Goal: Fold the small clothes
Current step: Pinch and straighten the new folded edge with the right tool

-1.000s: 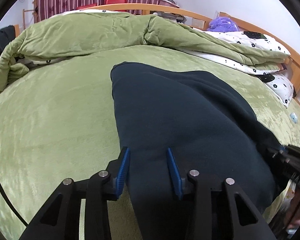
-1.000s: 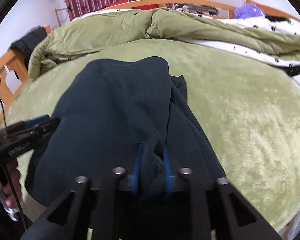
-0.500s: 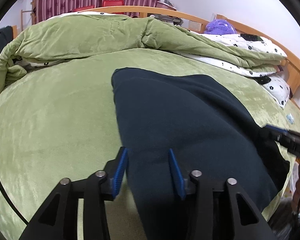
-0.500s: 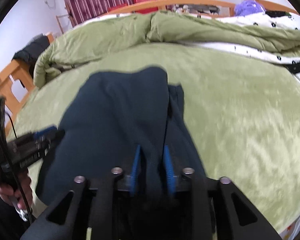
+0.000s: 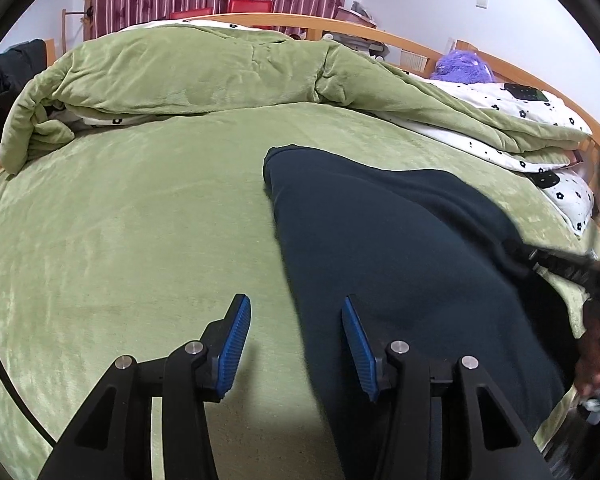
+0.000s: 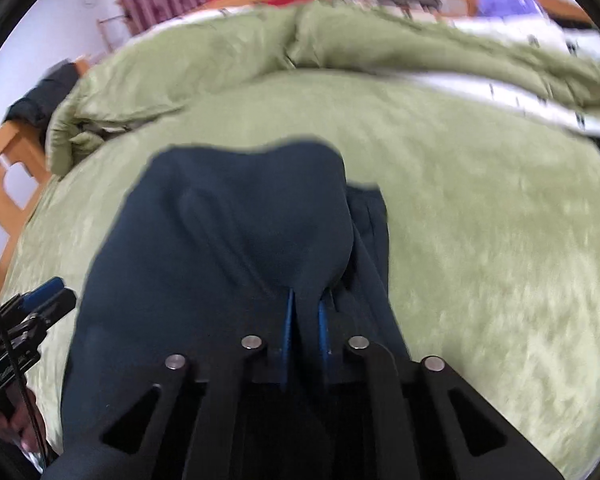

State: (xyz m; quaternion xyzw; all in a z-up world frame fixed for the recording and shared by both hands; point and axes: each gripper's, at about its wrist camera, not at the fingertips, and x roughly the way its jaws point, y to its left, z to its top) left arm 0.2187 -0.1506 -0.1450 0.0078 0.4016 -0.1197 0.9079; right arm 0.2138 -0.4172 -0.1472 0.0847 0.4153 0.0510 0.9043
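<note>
Fold judged only partly done: dark garment (image 5: 400, 264) is laid lengthwise on the green bed (image 5: 120, 220), its near edge clamped in the just-closed right gripper (image 6: 305, 320), while left gripper (image 5: 296, 340) is held apart, empty, astride the garment's left edge.

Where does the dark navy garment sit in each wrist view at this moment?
Left wrist: the dark navy garment fills the centre-right, running down past the right blue pad of the left claw.
Right wrist: the garment fills the centre-left, pinched in the right claw.
Shared landmark: the bunched green quilt behind it.
</note>
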